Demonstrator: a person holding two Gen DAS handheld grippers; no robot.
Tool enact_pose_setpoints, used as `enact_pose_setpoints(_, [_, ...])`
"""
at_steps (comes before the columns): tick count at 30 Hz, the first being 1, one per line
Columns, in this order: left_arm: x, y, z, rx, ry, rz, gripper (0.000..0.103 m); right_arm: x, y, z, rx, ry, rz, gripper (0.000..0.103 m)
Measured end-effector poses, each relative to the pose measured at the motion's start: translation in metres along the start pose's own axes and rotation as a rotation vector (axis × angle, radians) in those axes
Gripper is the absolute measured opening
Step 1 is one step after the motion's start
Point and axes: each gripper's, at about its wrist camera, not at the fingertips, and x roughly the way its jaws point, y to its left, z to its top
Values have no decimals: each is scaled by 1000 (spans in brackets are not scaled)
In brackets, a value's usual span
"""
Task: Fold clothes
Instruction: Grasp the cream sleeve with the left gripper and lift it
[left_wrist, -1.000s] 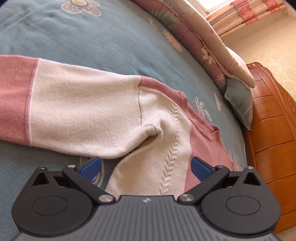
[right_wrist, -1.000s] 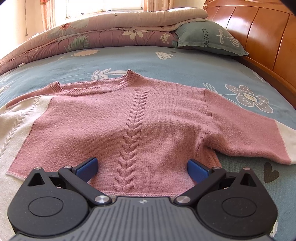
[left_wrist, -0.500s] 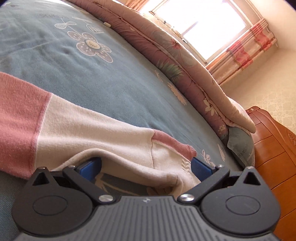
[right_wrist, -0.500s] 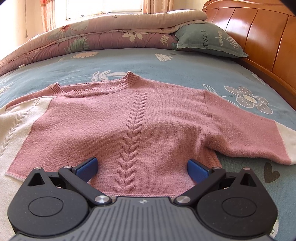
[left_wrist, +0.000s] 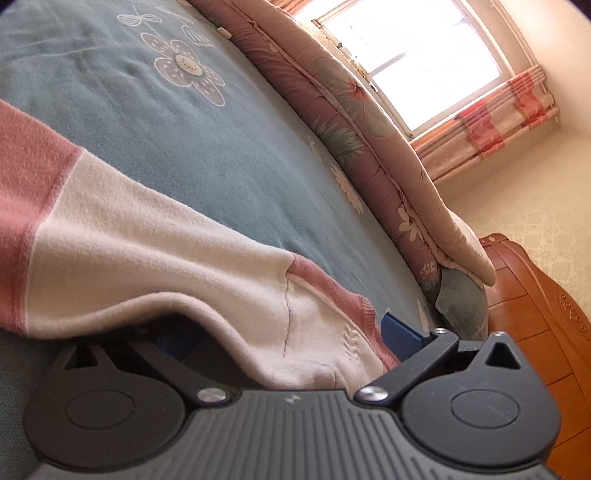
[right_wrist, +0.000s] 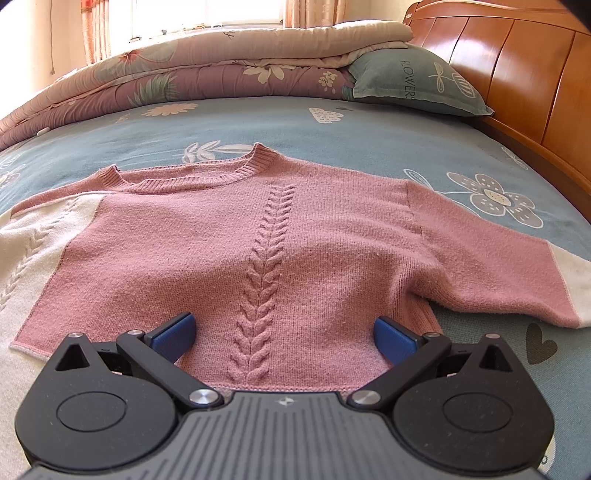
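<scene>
A pink and cream knit sweater (right_wrist: 288, 236) lies flat on the blue bed sheet (right_wrist: 369, 133), front up, with a cable braid down its middle. My right gripper (right_wrist: 284, 336) is open, low over the sweater's bottom hem, its blue pads on either side of the braid. In the left wrist view the sweater's cream and pink sleeve (left_wrist: 155, 254) drapes over my left gripper (left_wrist: 288, 343). That gripper is open at the armpit, with cloth lying between its jaws. Its left pad is mostly hidden under the sleeve.
A folded floral quilt (right_wrist: 207, 74) lies along the far side of the bed. A blue pillow (right_wrist: 417, 81) rests against the wooden headboard (right_wrist: 517, 62) at the right. A bright window with striped curtains (left_wrist: 491, 122) is behind the quilt.
My left gripper has pushed forward and tilted up under the sleeve, which now lies over its left pad. The right gripper and the sweater body have barely moved.
</scene>
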Motion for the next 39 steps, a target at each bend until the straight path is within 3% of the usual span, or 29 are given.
enact_pose_setpoints(3, [-26, 13, 1, 0, -89, 78, 102, 0, 0, 0, -2, 1, 1, 103])
enact_pose_setpoints(5, [-35, 28, 6, -13, -137, 88, 102, 0, 0, 0, -3, 0, 0, 103])
enact_pose_setpoints(7, [-33, 33, 11, -6, -150, 77, 102, 0, 0, 0, -4, -1, 0, 103])
enact_pose_setpoints(11, [-7, 20, 30, 61, -171, 134, 102, -1, 1, -1, -4, -4, -2, 103])
enact_pose_setpoints(15, [0, 20, 28, 6, -172, 105, 102, 0, 1, -1, -3, -5, -3, 103])
enact_pose_setpoints(20, [-6, 21, 26, 119, -165, 122, 102, -1, 1, -2, -5, -5, -4, 103])
enact_pose_setpoints(23, [-12, 43, 51, -15, -227, 138, 102, -1, 1, -1, -7, -4, -3, 103])
enact_pose_setpoints(25, [-22, 57, 67, -102, -283, 186, 102, -1, 1, -1, -6, -3, -1, 103])
enact_pose_setpoints(29, [-42, 74, 85, -204, -289, 154, 102, -1, 1, -1, -7, -4, -2, 103])
enact_pose_setpoints(35, [-80, 76, 111, -133, -324, 205, 102, -1, 1, -2, -8, -6, -2, 103])
enact_pose_setpoints(39, [-104, 88, 118, -79, -352, 286, 102, -1, 1, -2, -8, -7, -2, 103])
